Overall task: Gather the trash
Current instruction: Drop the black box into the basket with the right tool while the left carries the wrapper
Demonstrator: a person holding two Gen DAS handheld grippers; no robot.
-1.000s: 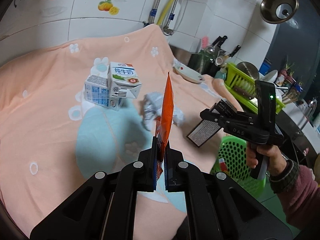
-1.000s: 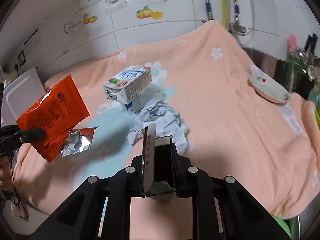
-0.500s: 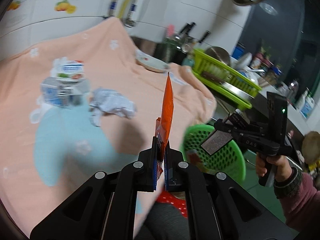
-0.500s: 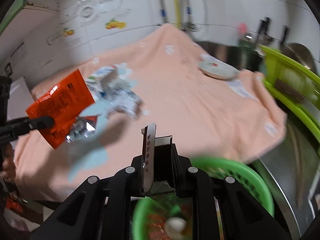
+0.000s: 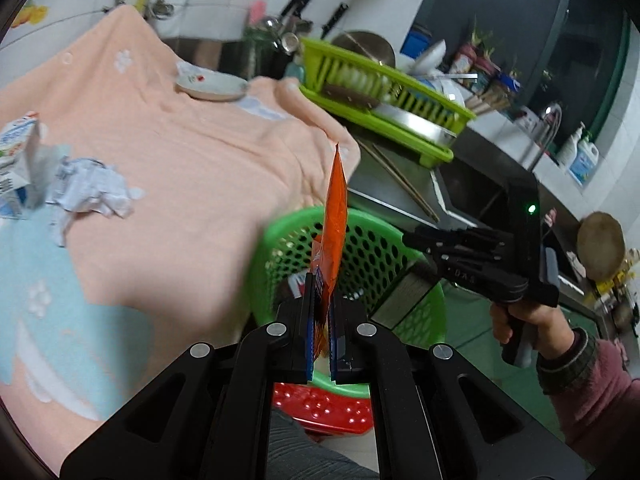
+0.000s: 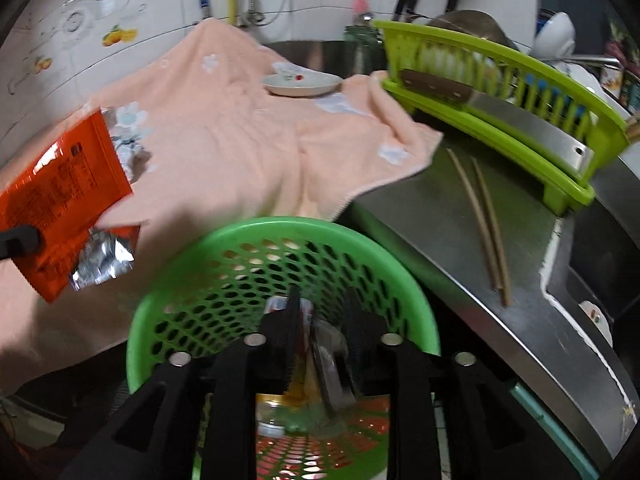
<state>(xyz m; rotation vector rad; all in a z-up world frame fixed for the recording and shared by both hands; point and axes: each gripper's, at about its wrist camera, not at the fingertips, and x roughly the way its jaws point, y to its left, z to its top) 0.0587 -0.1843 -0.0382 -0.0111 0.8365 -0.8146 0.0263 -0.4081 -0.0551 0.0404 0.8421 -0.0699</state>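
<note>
My left gripper [image 5: 322, 280] is shut on an orange snack wrapper [image 5: 334, 220], held edge-on just above the near rim of the green perforated waste basket [image 5: 280, 236]. The wrapper also shows in the right wrist view [image 6: 60, 192], with a torn silver end. My right gripper [image 6: 320, 304] is open over the basket [image 6: 160, 292]. A grey flat packet [image 6: 330, 364] is falling between its fingers into the basket; in the left wrist view the packet [image 5: 402, 300] is below the right gripper [image 5: 424, 240]. Crumpled paper [image 5: 88, 192] and a milk carton [image 5: 20, 168] lie on the peach cloth.
A peach cloth [image 6: 240, 140] covers the counter with a white dish [image 6: 300, 82] on it. A lime dish rack [image 6: 500, 92] and two chopsticks [image 6: 484, 224] sit on the steel counter to the right. A red stool [image 5: 320, 400] is under the basket.
Both grippers swung right from the cloth to the green basket. The right gripper opened and let go of the grey packet, which now drops into the basket. The left still holds the wrapper.
</note>
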